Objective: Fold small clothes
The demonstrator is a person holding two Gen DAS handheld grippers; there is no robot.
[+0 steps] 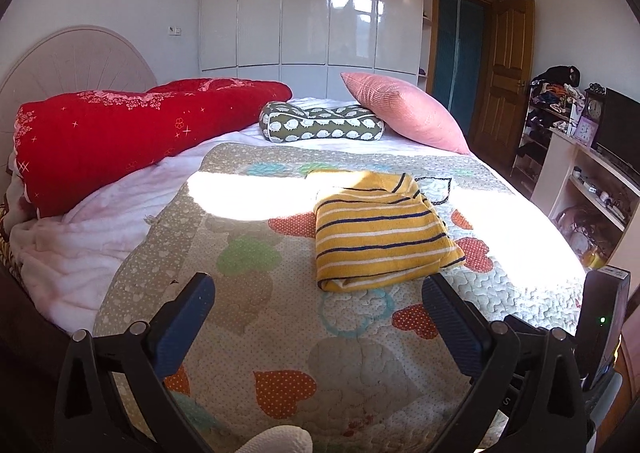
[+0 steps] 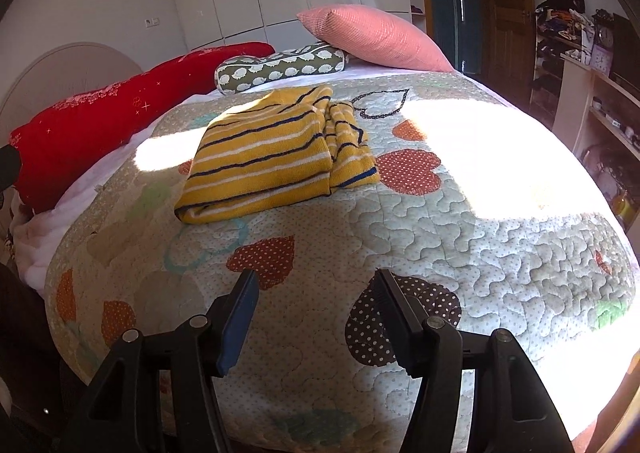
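We see a bed filling both views, covered by a quilted bedspread [image 1: 280, 333] patterned with dotted hearts, part of it washed out by a broad patch of sunlight. Toward ten o'clock in the left wrist view a rolled red blanket [image 1: 120, 133] lies along the curved white headboard [image 1: 72, 57]. At one o'clock a pink cushion [image 1: 404, 109] leans with its near corner on a small green pillow [image 1: 320, 123] printed with white hedgehogs. Behind them stands a glossy white wardrobe [image 1: 312, 13], and at three o'clock a shelf unit [image 1: 588, 181] carrying a clock and clutter.

The yellow striped garment [image 1: 380, 229] lies folded into a compact rectangle on the bedspread, just right of centre in the left wrist view; in the right wrist view we find it at eleven o'clock [image 2: 264, 157], with a loose sleeve bunched along its right side.

Our left gripper [image 1: 318, 281] hovers short of the garment's near edge, jaws spread wide, nothing between them. Our right gripper [image 2: 316, 277] hangs over bare quilt, well apart from the garment, jaws parted and empty.
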